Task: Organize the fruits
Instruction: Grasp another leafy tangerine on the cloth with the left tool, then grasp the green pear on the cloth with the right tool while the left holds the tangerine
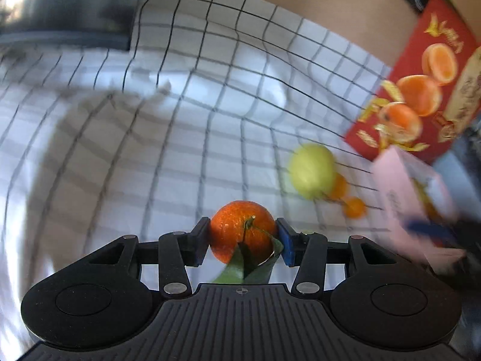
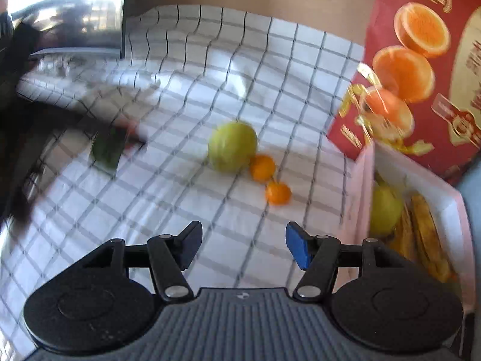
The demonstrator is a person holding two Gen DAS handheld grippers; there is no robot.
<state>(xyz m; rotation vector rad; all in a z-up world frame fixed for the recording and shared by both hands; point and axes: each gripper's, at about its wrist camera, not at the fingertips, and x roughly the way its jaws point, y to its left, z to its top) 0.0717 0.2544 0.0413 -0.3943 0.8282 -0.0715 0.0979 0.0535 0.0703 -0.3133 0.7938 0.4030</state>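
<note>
My left gripper is shut on a bright mandarin with a stem and green leaves, one pad against each side. Beyond it, on the checked cloth, lie a green round fruit and two small oranges. In the right wrist view the same green fruit and small oranges lie ahead of my right gripper, which is open and empty above the cloth. A blurred dark shape with a green leaf shows at the left there.
A pale pink box at the right holds a green fruit and bananas. Behind it stands a red carton printed with oranges. A dark screen sits at the far left, a tan wall behind.
</note>
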